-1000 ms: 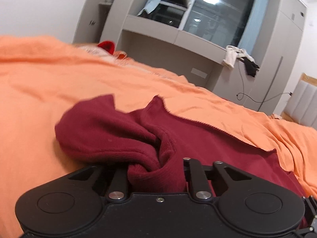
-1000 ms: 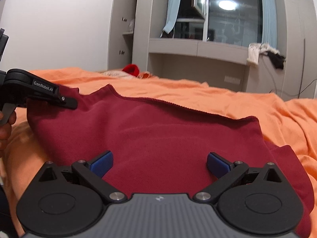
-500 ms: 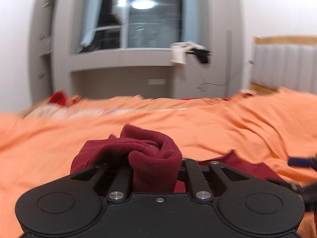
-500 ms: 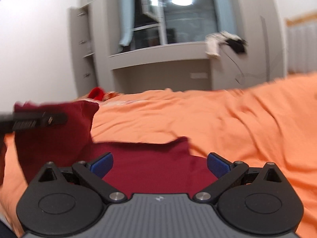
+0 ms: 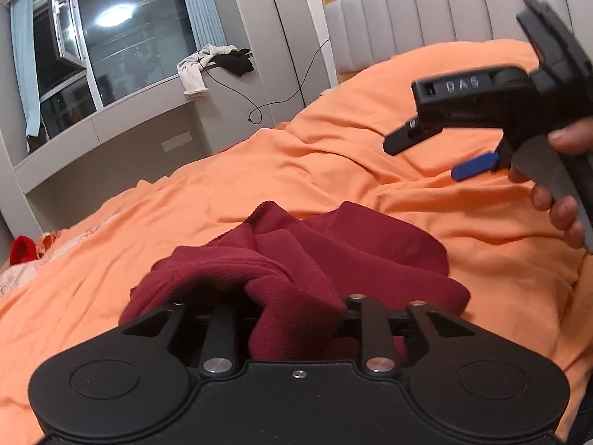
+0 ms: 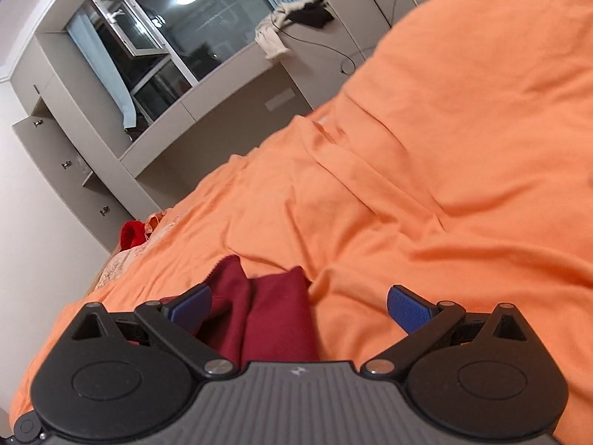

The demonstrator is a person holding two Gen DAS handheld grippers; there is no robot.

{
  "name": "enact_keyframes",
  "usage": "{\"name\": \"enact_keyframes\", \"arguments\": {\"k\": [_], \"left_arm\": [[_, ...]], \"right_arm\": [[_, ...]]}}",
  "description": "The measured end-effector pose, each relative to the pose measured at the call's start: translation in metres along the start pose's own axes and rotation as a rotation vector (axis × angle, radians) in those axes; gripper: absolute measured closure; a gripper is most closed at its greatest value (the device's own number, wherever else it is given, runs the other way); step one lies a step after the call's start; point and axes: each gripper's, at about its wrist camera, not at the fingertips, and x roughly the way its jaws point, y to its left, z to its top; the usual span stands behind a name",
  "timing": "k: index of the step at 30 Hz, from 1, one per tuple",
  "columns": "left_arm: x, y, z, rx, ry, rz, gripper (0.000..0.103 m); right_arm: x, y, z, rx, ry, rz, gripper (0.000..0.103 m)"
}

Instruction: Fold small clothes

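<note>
Left gripper: one is seen nearest in the left wrist view; its jaws are opening, and a bunched fold of cloth is still lodged between them, though the fingertips are covered by it.
Right gripper: one is seen; its two blue pads are held wide apart, and nothing is clamped.
Dark red garment: one piece is counted. It is lying crumpled on the bedding, just ahead of the left gripper and reaching into its jaws. In the right wrist view, its edge is found inside the gap, close to the left pad and well apart from the right pad.
Hand: one is seen at the right side, wrapped around the right gripper's handle.
Orange bedding: one wrinkled cover is spread under everything.
Bright red item: one is lying far away, at the bed edge.
Headboard: one padded panel is seen behind.
Window: one is seen at the far wall.
</note>
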Motion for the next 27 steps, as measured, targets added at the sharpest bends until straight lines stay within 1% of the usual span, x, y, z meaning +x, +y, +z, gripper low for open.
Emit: {"name": "enact_keyframes", "arguments": {"k": [1, 2, 4, 5, 7, 9, 11, 13, 15, 17, 19, 22, 24, 27], "left_arm": [[-0.003, 0.003, 0.000, -0.024, -0.002, -0.021, 0.060], [-0.007, 0.007, -0.001, -0.050, -0.006, -0.041, 0.056], [-0.009, 0.012, 0.003, -0.097, -0.010, -0.068, 0.042], [-0.013, 0.016, 0.002, -0.123, -0.013, -0.077, 0.039], [-0.020, 0.021, 0.000, -0.168, -0.028, -0.097, 0.032], [-0.024, 0.023, -0.002, -0.199, -0.040, -0.106, 0.029], [-0.027, 0.025, -0.004, -0.208, -0.044, -0.094, 0.027], [-0.028, 0.024, -0.003, -0.202, -0.049, -0.061, 0.023], [-0.030, 0.024, -0.001, -0.204, -0.047, -0.039, 0.022], [-0.030, 0.024, 0.002, -0.211, -0.049, -0.018, 0.019], [-0.027, 0.024, 0.008, -0.209, -0.063, 0.019, 0.012], [-0.020, 0.024, 0.017, -0.206, -0.094, 0.073, 0.012], [-0.015, 0.022, 0.023, -0.198, -0.119, 0.075, 0.012], [-0.009, 0.018, 0.032, -0.177, -0.156, 0.024, 0.012]], "right_arm": [[0.001, 0.000, -0.001, -0.002, 0.005, -0.001, 0.000], [0.003, 0.003, -0.002, -0.007, 0.008, 0.000, 0.000], [0.004, 0.008, -0.005, -0.022, 0.012, 0.010, 0.000], [0.005, 0.013, -0.006, -0.029, 0.014, 0.013, 0.000], [0.003, 0.018, -0.009, -0.046, 0.016, 0.024, 0.000], [0.001, 0.023, -0.011, -0.062, 0.019, 0.032, 0.000], [-0.001, 0.026, -0.013, -0.071, 0.021, 0.034, 0.000], [-0.002, 0.026, -0.013, -0.071, 0.022, 0.035, 0.000], [-0.003, 0.025, -0.012, -0.066, 0.019, 0.036, 0.000], [-0.004, 0.025, -0.012, -0.061, 0.016, 0.037, 0.000], [-0.005, 0.024, -0.011, -0.059, 0.013, 0.038, 0.000], [-0.006, 0.023, -0.011, -0.061, 0.007, 0.038, 0.000], [-0.010, 0.021, -0.010, -0.054, -0.010, 0.030, 0.000], [-0.015, 0.016, -0.006, -0.038, -0.033, 0.028, 0.000]]}}
